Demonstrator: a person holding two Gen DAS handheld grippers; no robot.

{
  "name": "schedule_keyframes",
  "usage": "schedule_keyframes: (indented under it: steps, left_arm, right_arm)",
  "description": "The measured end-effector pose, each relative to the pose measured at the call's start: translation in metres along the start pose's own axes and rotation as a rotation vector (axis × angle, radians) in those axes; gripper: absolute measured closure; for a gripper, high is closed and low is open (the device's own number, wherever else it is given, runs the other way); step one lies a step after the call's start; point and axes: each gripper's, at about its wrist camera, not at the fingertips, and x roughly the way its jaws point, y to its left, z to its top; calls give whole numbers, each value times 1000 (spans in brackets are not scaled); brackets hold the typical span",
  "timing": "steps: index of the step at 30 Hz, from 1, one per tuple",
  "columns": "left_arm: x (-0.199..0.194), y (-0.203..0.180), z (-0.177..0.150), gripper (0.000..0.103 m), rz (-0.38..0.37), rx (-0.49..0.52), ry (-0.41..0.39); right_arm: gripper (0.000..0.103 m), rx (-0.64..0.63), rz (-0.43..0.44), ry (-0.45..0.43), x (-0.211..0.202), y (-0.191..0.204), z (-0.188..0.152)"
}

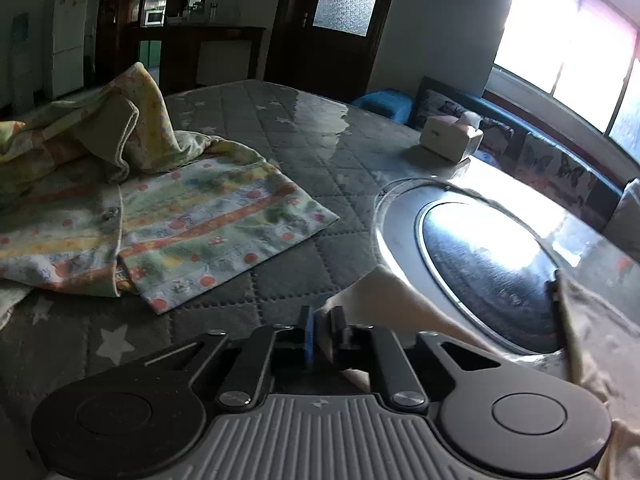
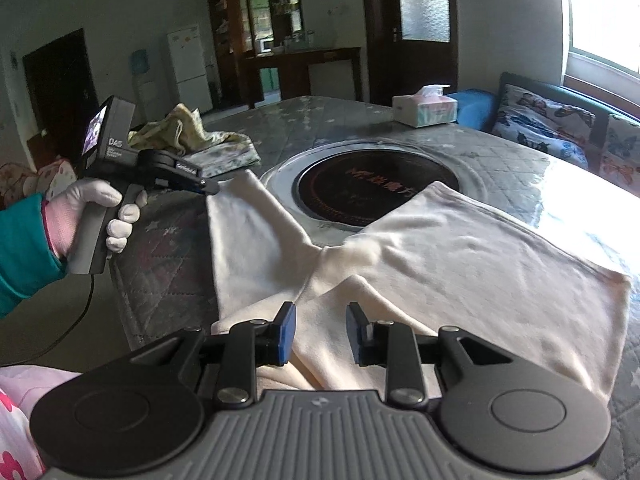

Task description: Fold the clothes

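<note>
The left hand-held gripper (image 2: 210, 189) pinches a cream garment (image 2: 460, 248) corner beside the tabletop's round cooktop (image 2: 376, 184), seemingly to fold it. The right hand-held gripper (image 2: 321, 332) hovers open over its near edge.

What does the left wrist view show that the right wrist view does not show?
Only the left wrist view shows the left gripper up close, shut on a corner of the cream garment. Only the right wrist view shows the open right gripper, the gloved hand and the garment's spread. Both show the round cooktop, tissue box and patterned clothes.
</note>
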Motion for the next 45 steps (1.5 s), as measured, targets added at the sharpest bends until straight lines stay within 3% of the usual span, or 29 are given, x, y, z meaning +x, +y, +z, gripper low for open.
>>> schedule_keyframes:
  steps: [6, 20, 26, 32, 38, 42, 45]
  left_arm:
    - [-31, -32, 9, 98, -156, 59, -36]
    - [-98, -197, -21, 97, -644, 344, 36]
    - [-99, -252, -59, 97, -787, 412, 128]
    - [-86, -277, -99, 97, -838, 460, 224]
    - [-82, -273, -126, 86, -856, 526, 309]
    - [-82, -250, -116, 74, -846, 526, 278]
    - [-74, -228, -102, 74, -793, 506, 247]
  right_arm:
    - [76, 71, -53, -56, -19, -16, -7]
    - [76, 264, -236, -185, -88, -66, -54]
    - [76, 352, -304, -195, -113, -84, -81]
    - [76, 408, -325, -189, -118, -93, -95]
    - [76, 423, -304, -177, -111, -94, -96]
    - [76, 404, -269, -159, -99, -91, -88]
    - [76, 391, -242, -142, -86, -89, -83]
